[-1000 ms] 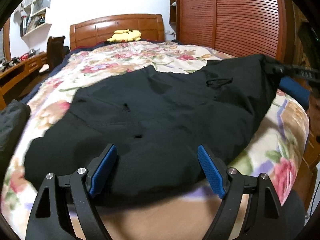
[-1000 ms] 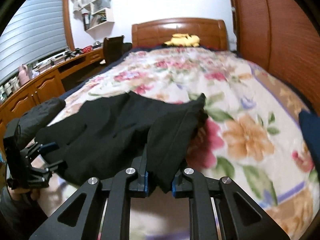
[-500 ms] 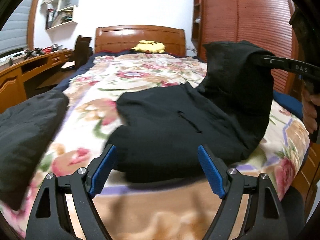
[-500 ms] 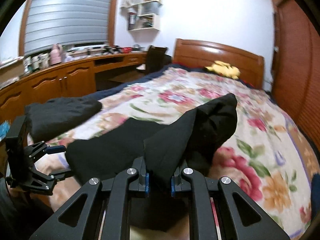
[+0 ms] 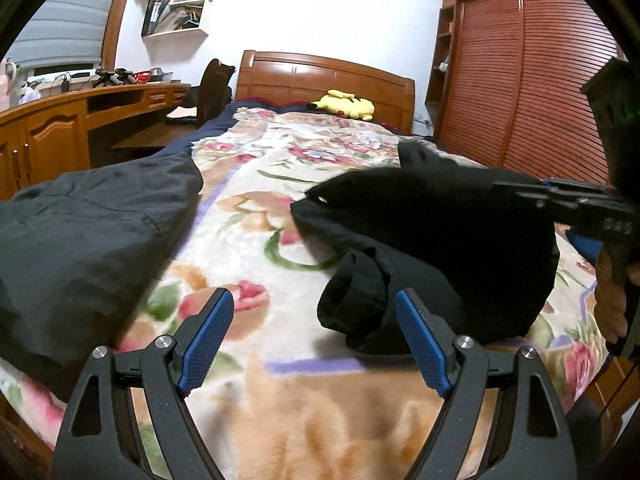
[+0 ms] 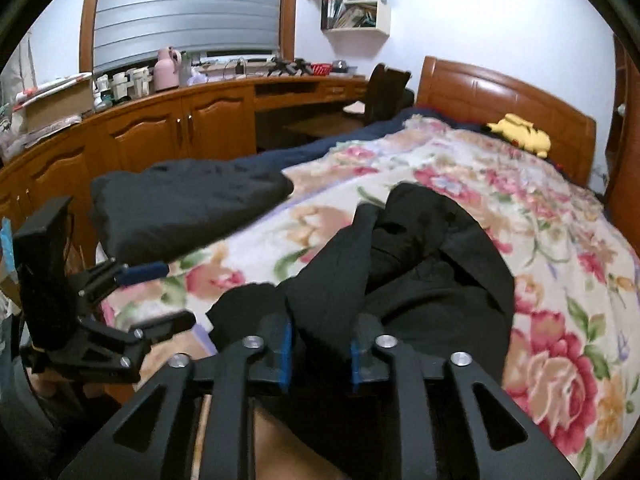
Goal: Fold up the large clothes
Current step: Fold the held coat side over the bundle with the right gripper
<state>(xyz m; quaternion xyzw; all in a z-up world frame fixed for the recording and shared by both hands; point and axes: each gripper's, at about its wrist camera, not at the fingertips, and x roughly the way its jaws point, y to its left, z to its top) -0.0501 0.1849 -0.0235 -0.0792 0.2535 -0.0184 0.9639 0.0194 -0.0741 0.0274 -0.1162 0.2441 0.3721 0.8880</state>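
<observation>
The right claw point(image 6: 319, 346) grips a fold of the black fabric garment point(image 5: 432, 248), bunched on the floral bed point(image 5: 248, 240). The left claw point(image 5: 314, 340) hangs wide apart, empty, beside its hem. Mid-fold, likely; next, lay that fold flat.

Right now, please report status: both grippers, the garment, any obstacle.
Left gripper open, empty. Right gripper holds a fold of the black garment, jaws apart. Garment bunched on floral blanket. Second dark garment lies left, apart.
</observation>
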